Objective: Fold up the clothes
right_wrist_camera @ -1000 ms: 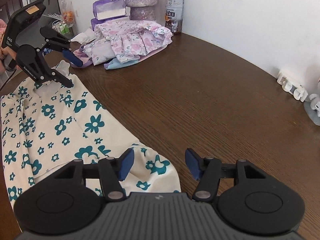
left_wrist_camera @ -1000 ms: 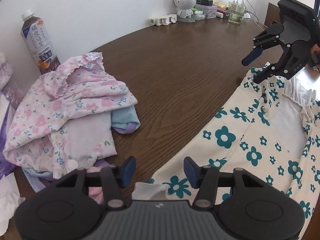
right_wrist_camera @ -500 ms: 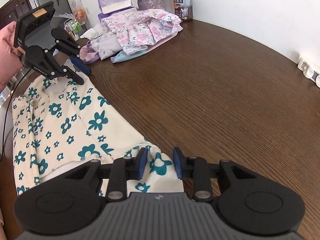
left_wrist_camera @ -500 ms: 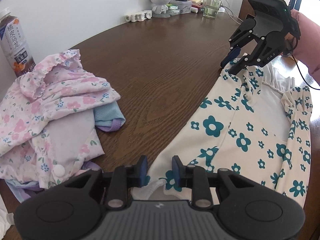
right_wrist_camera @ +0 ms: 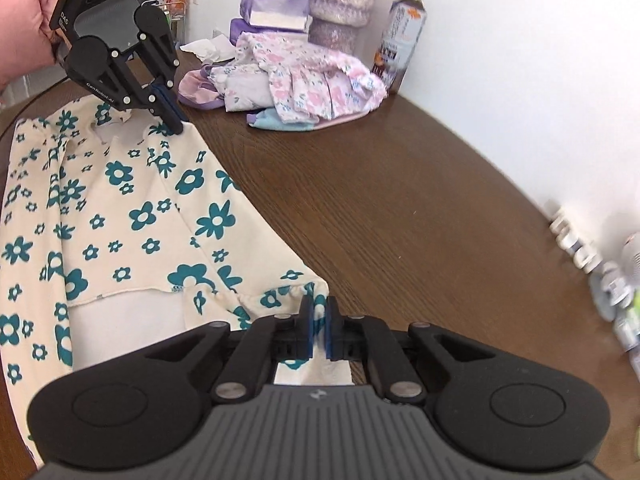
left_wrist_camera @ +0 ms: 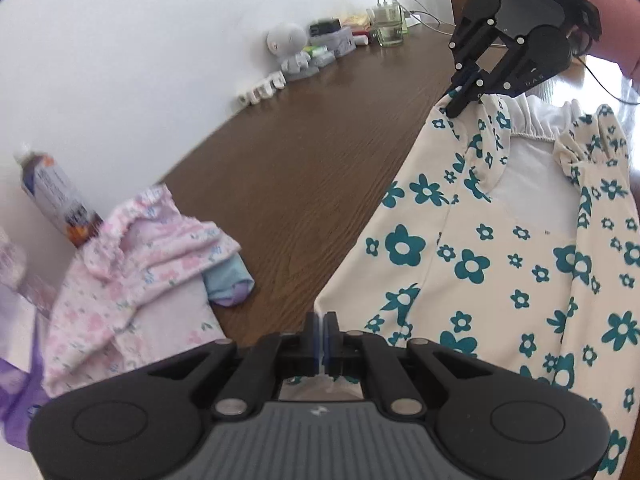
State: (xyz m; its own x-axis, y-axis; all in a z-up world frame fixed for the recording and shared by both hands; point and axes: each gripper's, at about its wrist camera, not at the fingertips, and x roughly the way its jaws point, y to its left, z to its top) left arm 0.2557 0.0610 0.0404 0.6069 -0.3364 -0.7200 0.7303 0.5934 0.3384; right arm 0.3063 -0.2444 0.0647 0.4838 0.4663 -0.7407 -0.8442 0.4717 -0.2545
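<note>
Cream garment with teal flowers (left_wrist_camera: 500,248) lies spread on the brown wooden table (left_wrist_camera: 304,152), along the table edge nearest the person; use it as the landmark

Left gripper (left_wrist_camera: 321,334): jaws clenched on the garment's corner on the side toward the pile of pink floral clothes. Cloth shows pinched between the blue pads in the left wrist view. In the right wrist view the same gripper (right_wrist_camera: 170,114) bites the cloth at the far corner, a hand (right_wrist_camera: 28,20) behind it

Right gripper (right_wrist_camera: 318,330): jaws clenched on the opposite corner of the same edge, flowered fabric visibly sandwiched between the pads (right_wrist_camera: 307,330). In the left wrist view it (left_wrist_camera: 460,98) grips the cloth beside the gathered white elastic opening (left_wrist_camera: 532,126)

Both held corners sit on the edge of the garment that faces the bare table

Pile of pink floral clothes (right_wrist_camera: 304,76) sits on the table well apart from the garment, beyond its left-gripper corner. Drink bottle (right_wrist_camera: 402,32) stands upright just behind the pile against the white wall. Purple tissue pack (right_wrist_camera: 272,14) further back

Beyond the right-gripper end, along the wall: small white round-headed figure (left_wrist_camera: 286,42), glass jar (left_wrist_camera: 388,26), clutter too small to identify
</note>
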